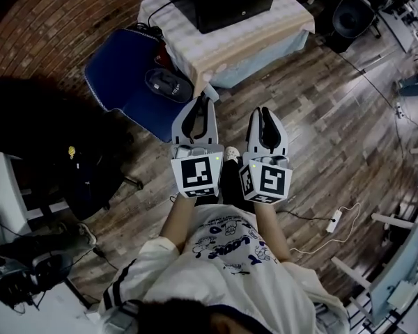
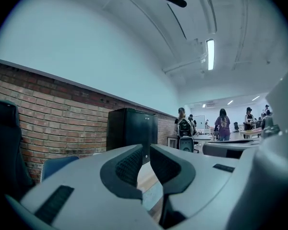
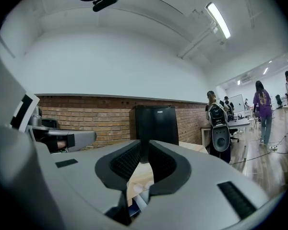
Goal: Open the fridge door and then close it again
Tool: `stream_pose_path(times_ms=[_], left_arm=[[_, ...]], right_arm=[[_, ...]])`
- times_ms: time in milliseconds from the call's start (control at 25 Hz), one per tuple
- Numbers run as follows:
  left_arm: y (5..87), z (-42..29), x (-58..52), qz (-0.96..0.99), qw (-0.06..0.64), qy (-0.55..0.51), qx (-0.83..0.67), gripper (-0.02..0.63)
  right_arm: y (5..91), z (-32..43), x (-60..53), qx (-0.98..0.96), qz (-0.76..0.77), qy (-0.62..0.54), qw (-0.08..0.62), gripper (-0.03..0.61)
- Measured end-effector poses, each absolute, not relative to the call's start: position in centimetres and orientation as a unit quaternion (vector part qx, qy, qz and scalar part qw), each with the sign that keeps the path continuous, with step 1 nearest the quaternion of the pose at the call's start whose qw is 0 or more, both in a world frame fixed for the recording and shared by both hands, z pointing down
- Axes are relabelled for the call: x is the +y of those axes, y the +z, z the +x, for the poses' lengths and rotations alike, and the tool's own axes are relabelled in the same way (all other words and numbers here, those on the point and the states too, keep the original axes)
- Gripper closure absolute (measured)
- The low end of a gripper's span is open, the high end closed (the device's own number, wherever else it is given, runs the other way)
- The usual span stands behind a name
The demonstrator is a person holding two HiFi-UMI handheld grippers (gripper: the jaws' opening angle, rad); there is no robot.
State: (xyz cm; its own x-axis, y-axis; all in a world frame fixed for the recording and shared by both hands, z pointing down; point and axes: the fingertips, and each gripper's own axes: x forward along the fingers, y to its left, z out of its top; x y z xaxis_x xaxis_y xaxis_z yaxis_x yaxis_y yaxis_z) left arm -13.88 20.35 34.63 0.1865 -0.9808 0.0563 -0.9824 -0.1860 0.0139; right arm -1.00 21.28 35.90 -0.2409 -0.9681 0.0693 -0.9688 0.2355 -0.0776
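Two closed grippers, left gripper (image 1: 202, 101), right gripper (image 1: 262, 112); one fridge (image 3: 156, 123), seemingly closed.

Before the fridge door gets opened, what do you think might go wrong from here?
The left hand-held gripper and right hand-held gripper are shut and empty; unless opened, they may just bump the fridge. The blue chair beside the table could snag the person's left side. The fridge stands on a cloth-covered table, so a pull might drag it.
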Motion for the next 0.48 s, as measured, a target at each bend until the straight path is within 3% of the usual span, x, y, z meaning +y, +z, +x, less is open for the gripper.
stream_pose_path(times_ms=[480], left_arm=[[33.1, -11.6, 8.6, 0.744, 0.021, 0.014, -0.668, 0.554]], right_arm=[[34.0, 1.5, 8.3, -0.813, 0.580, 0.049, 0.001, 0.511]])
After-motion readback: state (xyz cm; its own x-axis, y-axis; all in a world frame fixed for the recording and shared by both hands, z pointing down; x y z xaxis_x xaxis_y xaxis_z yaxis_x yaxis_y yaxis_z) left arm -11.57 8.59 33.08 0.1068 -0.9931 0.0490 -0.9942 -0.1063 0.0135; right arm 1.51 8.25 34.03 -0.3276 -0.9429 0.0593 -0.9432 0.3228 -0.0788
